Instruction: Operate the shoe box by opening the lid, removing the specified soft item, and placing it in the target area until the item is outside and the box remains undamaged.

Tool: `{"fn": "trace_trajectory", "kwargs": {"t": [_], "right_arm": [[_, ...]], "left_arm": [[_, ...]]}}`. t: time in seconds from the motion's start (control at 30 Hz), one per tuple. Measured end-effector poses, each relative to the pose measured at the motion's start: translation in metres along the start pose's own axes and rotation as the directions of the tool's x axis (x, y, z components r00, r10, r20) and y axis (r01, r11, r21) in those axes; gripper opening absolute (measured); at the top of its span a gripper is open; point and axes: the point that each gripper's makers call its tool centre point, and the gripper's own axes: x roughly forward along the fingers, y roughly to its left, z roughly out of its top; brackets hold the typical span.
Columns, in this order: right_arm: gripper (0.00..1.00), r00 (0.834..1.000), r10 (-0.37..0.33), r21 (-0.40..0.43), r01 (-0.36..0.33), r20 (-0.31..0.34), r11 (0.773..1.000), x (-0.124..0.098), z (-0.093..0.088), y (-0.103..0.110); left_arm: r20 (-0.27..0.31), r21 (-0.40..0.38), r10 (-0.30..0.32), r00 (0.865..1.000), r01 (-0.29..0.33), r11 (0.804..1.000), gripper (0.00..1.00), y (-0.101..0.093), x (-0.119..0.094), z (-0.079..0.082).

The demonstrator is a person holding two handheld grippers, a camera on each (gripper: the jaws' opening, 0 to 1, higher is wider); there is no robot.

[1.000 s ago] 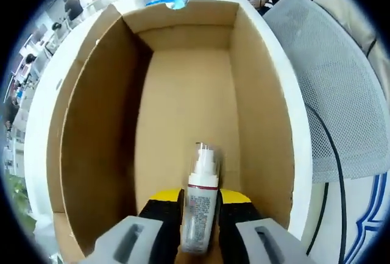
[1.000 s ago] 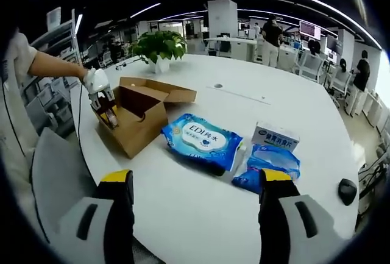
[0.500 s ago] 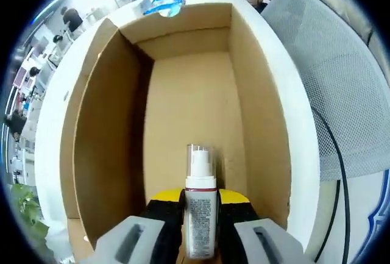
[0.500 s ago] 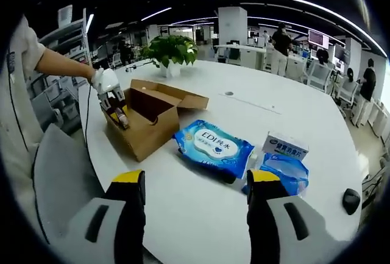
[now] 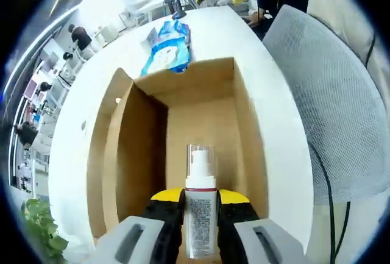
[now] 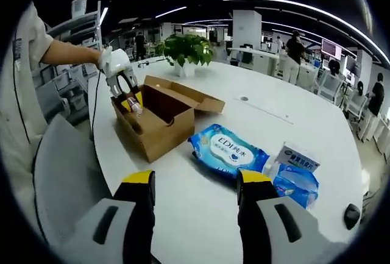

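My left gripper (image 5: 200, 196) is shut on a small white spray bottle (image 5: 200, 175) with a clear cap, held upright above the open cardboard shoe box (image 5: 139, 154). The box's brown inside looks bare under the bottle. In the right gripper view the same box (image 6: 164, 131) stands on the white table (image 6: 201, 215) with its lid flap folded back, and the left gripper (image 6: 129, 97) holds the bottle (image 6: 136, 108) just over its near end. My right gripper (image 6: 196, 185) is open and holds nothing, well in front of the box.
A blue wipes pack (image 6: 226, 152) lies right of the box, also seen as the blue pack (image 5: 169, 46). Beyond it are a small white carton (image 6: 298, 159) and another blue pack (image 6: 296, 181). A grey mesh chair (image 5: 341, 111) stands beside the table. A potted plant (image 6: 186, 47) sits behind.
The left gripper has lifted the bottle up and away from the box floor. The right gripper's jaws have narrowed somewhat and its view has drawn closer to the box.
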Motion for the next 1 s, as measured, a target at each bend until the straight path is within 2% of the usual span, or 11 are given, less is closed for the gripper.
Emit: {"fn": "trace_trajectory", "kwargs": {"t": [0.2, 0.37, 0.5, 0.6, 0.77, 1.0], "right_arm": [[0.43, 0.999, 0.029, -0.024, -0.028, 0.041, 0.999, 0.009, 0.013, 0.015], [0.42, 0.997, 0.057, -0.052, -0.054, 0.055, 0.997, 0.015, 0.019, 0.028], [0.37, 0.992, 0.082, -0.052, -0.078, 0.1, 0.996, 0.017, 0.03, 0.037], [0.34, 0.987, 0.102, -0.044, -0.097, 0.123, 0.994, 0.018, 0.037, 0.043], [0.34, 0.981, 0.142, -0.077, -0.132, 0.129, 0.988, 0.022, 0.043, 0.056], [0.29, 0.969, 0.202, -0.131, -0.184, 0.141, 0.974, 0.026, 0.052, 0.079]], "left_arm": [[0.062, 0.029, 0.002, 0.998, -0.004, 1.0, 0.2, -0.001, -0.008, 0.032], [0.105, 0.065, -0.01, 0.994, 0.004, 0.998, 0.2, -0.006, -0.012, 0.057], [0.157, 0.097, -0.014, 0.988, -0.001, 0.995, 0.2, -0.008, -0.015, 0.077], [0.183, 0.115, -0.031, 0.983, 0.01, 0.993, 0.2, -0.011, -0.016, 0.091], [0.217, 0.149, -0.076, 0.973, 0.043, 0.988, 0.2, -0.022, -0.016, 0.111], [0.253, 0.162, -0.13, 0.959, 0.091, 0.983, 0.19, -0.035, -0.014, 0.131]]}}
